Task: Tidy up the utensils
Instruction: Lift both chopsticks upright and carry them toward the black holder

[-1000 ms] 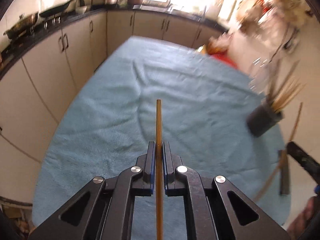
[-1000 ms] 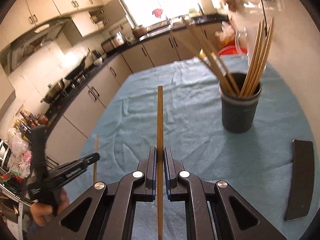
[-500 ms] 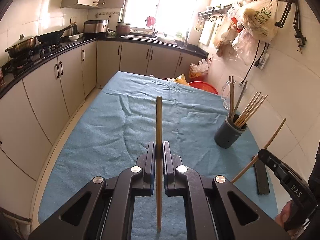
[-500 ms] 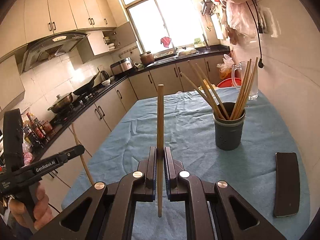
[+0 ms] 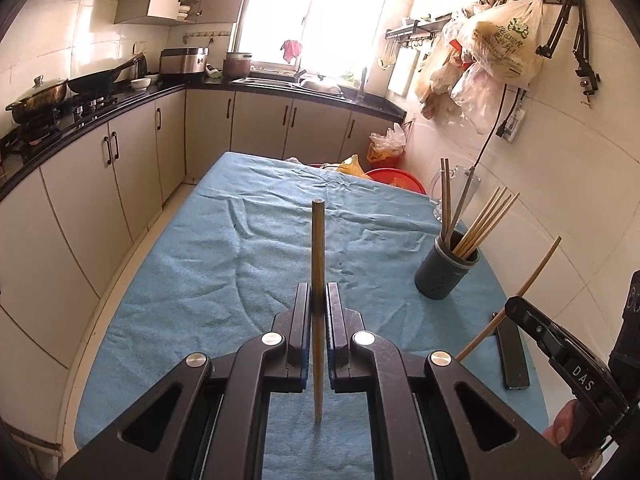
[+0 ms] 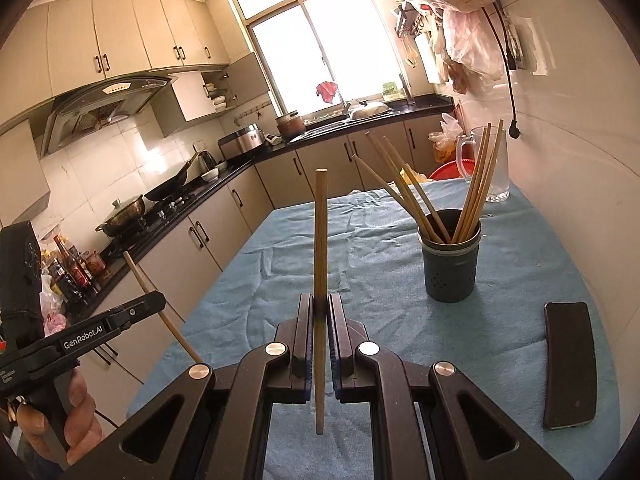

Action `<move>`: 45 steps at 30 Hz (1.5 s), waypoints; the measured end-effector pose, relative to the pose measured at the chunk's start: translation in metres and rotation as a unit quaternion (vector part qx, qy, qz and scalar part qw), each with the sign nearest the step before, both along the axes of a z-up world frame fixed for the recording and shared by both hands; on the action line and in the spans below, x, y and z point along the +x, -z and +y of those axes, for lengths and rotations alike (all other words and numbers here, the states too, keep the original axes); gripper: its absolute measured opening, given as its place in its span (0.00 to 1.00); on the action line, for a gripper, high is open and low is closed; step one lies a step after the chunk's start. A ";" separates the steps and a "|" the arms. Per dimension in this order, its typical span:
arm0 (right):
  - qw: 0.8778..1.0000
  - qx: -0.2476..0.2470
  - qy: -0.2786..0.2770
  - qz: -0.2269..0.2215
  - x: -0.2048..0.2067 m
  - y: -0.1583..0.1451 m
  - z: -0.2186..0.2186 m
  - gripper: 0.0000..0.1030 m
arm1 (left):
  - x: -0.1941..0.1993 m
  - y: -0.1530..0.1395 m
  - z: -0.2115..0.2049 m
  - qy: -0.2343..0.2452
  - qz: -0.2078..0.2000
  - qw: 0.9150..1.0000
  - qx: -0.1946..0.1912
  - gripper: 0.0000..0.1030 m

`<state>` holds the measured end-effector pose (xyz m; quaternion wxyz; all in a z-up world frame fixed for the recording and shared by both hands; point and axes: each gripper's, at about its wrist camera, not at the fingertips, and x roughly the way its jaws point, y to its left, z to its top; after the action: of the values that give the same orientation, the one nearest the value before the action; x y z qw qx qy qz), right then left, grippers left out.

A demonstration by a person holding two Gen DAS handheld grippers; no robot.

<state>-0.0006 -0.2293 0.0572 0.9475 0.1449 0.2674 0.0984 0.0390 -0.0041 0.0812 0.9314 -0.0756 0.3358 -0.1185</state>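
Note:
My left gripper [image 5: 319, 300] is shut on a wooden chopstick [image 5: 318, 248] that stands upright between its fingers, above the blue cloth. My right gripper [image 6: 320, 312] is shut on another wooden chopstick [image 6: 321, 232], also upright. A dark grey utensil holder [image 5: 446, 270] with several chopsticks stands at the right of the table; it also shows in the right wrist view [image 6: 451, 266], ahead and right. The right gripper with its chopstick [image 5: 528, 280] shows at the left view's right edge. The left gripper with its chopstick [image 6: 148, 284] shows at the right view's left edge.
The table wears a wrinkled blue cloth [image 5: 240, 264]. A flat black case [image 6: 570, 364] lies near the holder. A glass jug [image 6: 494, 164] stands at the far right edge. Kitchen counters and a stove [image 5: 60, 100] run along the left. A white wall is close on the right.
Both grippers have risen and tilted up, so the views now take in the whole table and kitchen. Each still holds its chopstick. The holder now looks farther away.

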 end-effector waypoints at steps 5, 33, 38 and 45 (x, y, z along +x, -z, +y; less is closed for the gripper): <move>1.000 0.001 0.008 -0.003 -0.002 -0.002 -0.004 0.07 | 0.002 -0.003 -0.003 0.001 -0.002 1.000 0.002 0.06; 0.998 0.009 0.057 -0.022 0.004 -0.023 -0.046 0.07 | 0.018 -0.026 -0.031 0.037 -0.013 0.999 0.007 0.06; 0.996 0.013 0.084 -0.038 0.010 -0.042 -0.070 0.07 | 0.030 -0.046 -0.055 0.063 -0.020 0.998 -0.006 0.06; 0.990 0.019 0.131 -0.049 0.032 -0.064 -0.108 0.07 | 0.054 -0.078 -0.098 0.090 -0.039 0.995 -0.034 0.06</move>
<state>0.0316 -0.3376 0.1209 0.9614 0.1914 0.1972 -0.0147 0.0929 -0.1017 0.1588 0.9260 -0.0723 0.3007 -0.2164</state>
